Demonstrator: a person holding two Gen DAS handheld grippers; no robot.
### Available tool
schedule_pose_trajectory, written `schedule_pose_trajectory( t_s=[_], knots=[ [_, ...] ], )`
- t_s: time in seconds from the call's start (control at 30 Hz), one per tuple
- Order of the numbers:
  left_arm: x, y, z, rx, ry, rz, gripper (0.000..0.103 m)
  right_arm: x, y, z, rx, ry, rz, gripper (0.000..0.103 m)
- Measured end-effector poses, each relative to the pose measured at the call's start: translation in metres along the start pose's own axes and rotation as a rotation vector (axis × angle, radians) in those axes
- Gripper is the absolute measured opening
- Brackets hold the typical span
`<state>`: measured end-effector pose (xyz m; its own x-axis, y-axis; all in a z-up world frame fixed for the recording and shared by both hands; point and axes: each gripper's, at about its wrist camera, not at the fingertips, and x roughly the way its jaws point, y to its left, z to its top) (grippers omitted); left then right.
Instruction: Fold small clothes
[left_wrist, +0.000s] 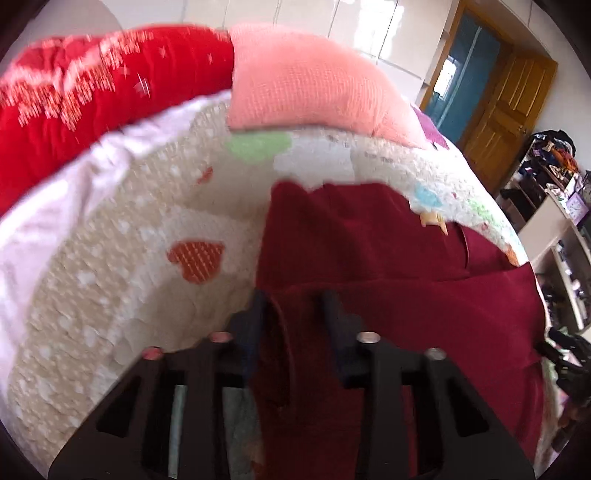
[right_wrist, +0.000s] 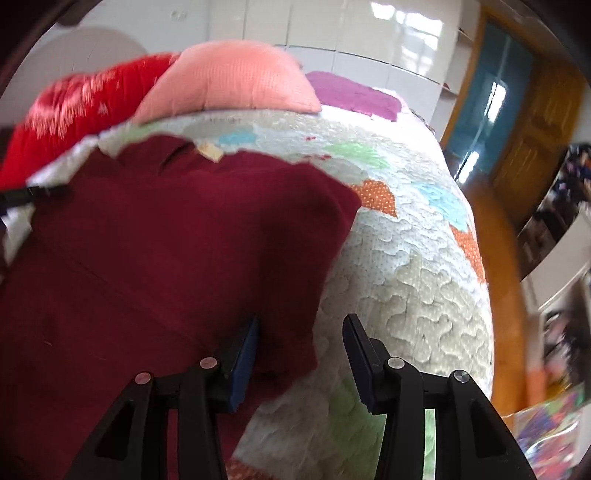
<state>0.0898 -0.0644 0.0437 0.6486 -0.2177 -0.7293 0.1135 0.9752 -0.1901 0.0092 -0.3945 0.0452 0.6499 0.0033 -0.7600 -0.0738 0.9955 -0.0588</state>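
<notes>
A dark red garment (left_wrist: 388, 266) lies spread on a quilted bed cover (left_wrist: 122, 266). My left gripper (left_wrist: 295, 299) has a fold of the garment's left edge between its fingers, which stand a little apart around the cloth. In the right wrist view the same garment (right_wrist: 166, 236) covers the left half of the frame. My right gripper (right_wrist: 301, 325) is open, with the garment's right corner lying between and under its fingers. The tip of the left gripper (right_wrist: 33, 194) shows at the far left edge.
A pink pillow (left_wrist: 310, 88) and a red blanket (left_wrist: 92, 85) lie at the bed's far end. A purple cloth (right_wrist: 354, 94) lies beyond the pillow. A wooden door (left_wrist: 506, 110) and cluttered shelves (left_wrist: 546, 177) stand to the right. The bed edge (right_wrist: 476, 280) drops to the floor.
</notes>
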Motion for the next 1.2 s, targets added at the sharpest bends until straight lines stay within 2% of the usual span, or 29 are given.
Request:
schedule_pose_trajectory(
  t_s=[0.1, 0.23, 0.43, 0.53, 0.67, 0.73, 0.77, 0.83, 0.87, 0.93, 1.07, 1.17, 1.2],
  knots=[
    [-0.005, 0.002, 0.008, -0.002, -0.021, -0.004, 0.009, -0.015, -0.004, 0.001, 0.031, -0.042, -0.006, 0.045],
    [-0.004, 0.002, 0.017, -0.006, -0.015, -0.033, 0.008, -0.028, -0.003, 0.002, 0.104, -0.081, 0.074, 0.045],
    [-0.015, 0.002, 0.025, -0.025, -0.024, -0.087, 0.007, -0.032, 0.006, 0.001, 0.142, -0.095, 0.116, 0.045],
    [-0.01, -0.002, 0.018, 0.013, -0.007, -0.011, 0.007, -0.036, 0.013, 0.001, 0.125, -0.116, 0.133, 0.046],
    [-0.007, 0.004, 0.003, -0.024, 0.043, 0.006, 0.009, -0.009, 0.016, -0.003, 0.139, -0.003, 0.073, 0.046],
    [-0.016, 0.006, -0.005, -0.029, 0.049, 0.004, 0.017, 0.001, 0.01, -0.009, 0.17, 0.049, 0.035, 0.046],
    [-0.023, 0.006, -0.01, -0.022, 0.049, 0.003, 0.02, -0.001, 0.005, -0.013, 0.2, 0.058, 0.049, 0.046],
    [-0.035, 0.006, -0.02, -0.006, 0.05, 0.008, 0.037, -0.012, -0.003, -0.02, 0.252, 0.048, 0.073, 0.046],
    [-0.043, 0.007, -0.027, -0.005, 0.052, 0.004, 0.04, -0.019, -0.005, -0.024, 0.258, 0.039, 0.065, 0.046],
    [-0.054, 0.01, -0.039, -0.026, 0.06, -0.02, 0.041, -0.029, -0.007, -0.033, 0.267, 0.035, 0.059, 0.047],
    [-0.069, 0.014, -0.065, -0.087, 0.091, -0.045, 0.043, -0.032, -0.007, -0.05, 0.349, 0.05, 0.146, 0.048],
    [-0.075, 0.012, -0.086, -0.093, 0.125, -0.041, 0.043, -0.024, 0.005, -0.054, 0.357, 0.04, 0.147, 0.048],
    [-0.076, 0.011, -0.091, -0.091, 0.137, -0.035, 0.043, -0.024, 0.01, -0.054, 0.342, 0.033, 0.133, 0.045]
  ],
)
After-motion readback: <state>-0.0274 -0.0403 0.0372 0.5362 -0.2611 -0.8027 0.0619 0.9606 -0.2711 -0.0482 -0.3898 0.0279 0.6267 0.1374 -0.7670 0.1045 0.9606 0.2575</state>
